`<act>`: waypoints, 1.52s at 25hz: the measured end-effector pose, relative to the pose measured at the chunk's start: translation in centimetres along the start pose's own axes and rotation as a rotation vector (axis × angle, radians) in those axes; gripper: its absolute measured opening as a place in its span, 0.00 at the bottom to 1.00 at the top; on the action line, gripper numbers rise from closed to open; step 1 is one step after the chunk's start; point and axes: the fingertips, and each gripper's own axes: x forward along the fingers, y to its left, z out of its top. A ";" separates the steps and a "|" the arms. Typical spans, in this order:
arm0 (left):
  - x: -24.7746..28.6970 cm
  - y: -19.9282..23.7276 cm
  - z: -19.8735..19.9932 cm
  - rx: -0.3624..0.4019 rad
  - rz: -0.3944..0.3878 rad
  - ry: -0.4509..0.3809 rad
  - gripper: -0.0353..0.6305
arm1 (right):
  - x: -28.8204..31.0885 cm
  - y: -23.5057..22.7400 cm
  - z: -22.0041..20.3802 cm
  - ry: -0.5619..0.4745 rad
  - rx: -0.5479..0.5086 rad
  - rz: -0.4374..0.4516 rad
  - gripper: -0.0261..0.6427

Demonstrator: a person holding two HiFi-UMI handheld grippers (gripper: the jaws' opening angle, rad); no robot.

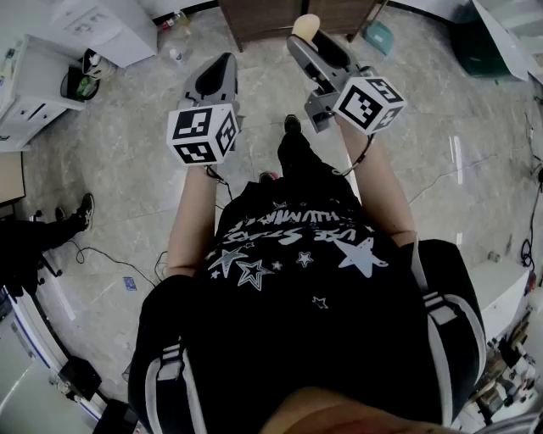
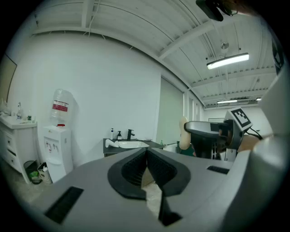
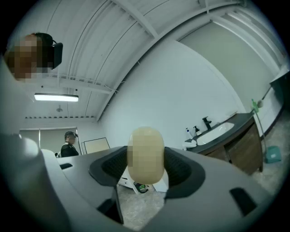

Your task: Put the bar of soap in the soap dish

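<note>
A cream oval bar of soap [image 1: 306, 26] sits upright between the pads of my right gripper [image 1: 307, 38], which is shut on it. In the right gripper view the bar of soap [image 3: 145, 155] fills the gap between the jaws. My left gripper [image 1: 225, 61] is held level beside it at the left, shut with nothing in it; its jaws meet at the tip [image 2: 146, 152]. From the left gripper view the soap [image 2: 183, 134] shows at the right. Ahead stands a dark vanity counter [image 2: 154, 145] with a white basin [image 2: 131, 144] and a white object [image 2: 111, 143] that I cannot identify.
A black faucet [image 2: 130, 134] and small bottles stand on the counter. A water dispenser [image 2: 56, 149] and a white cabinet [image 2: 11, 136] are at the left. A teal dustpan [image 3: 271, 154] leans by the vanity. Cables lie on the floor [image 1: 102, 254]. Another person [image 3: 69, 144] stands far off.
</note>
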 end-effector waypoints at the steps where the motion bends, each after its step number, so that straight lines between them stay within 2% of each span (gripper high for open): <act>1: 0.1 0.1 0.1 0.001 0.003 0.001 0.07 | 0.0 -0.1 0.1 -0.002 0.002 0.001 0.43; 9: 2.5 1.5 0.1 0.008 0.044 0.008 0.07 | 2.3 -2.8 0.4 0.012 0.022 0.026 0.43; 27: 18.0 7.0 1.4 0.030 0.126 0.032 0.07 | 13.5 -16.1 5.1 0.040 0.065 0.062 0.43; 33: 22.7 8.4 3.0 0.032 0.171 0.027 0.07 | 17.2 -19.7 7.9 0.046 0.070 0.101 0.43; 38: 25.9 9.6 3.2 0.041 0.196 0.033 0.07 | 20.0 -21.8 8.3 0.064 0.070 0.140 0.43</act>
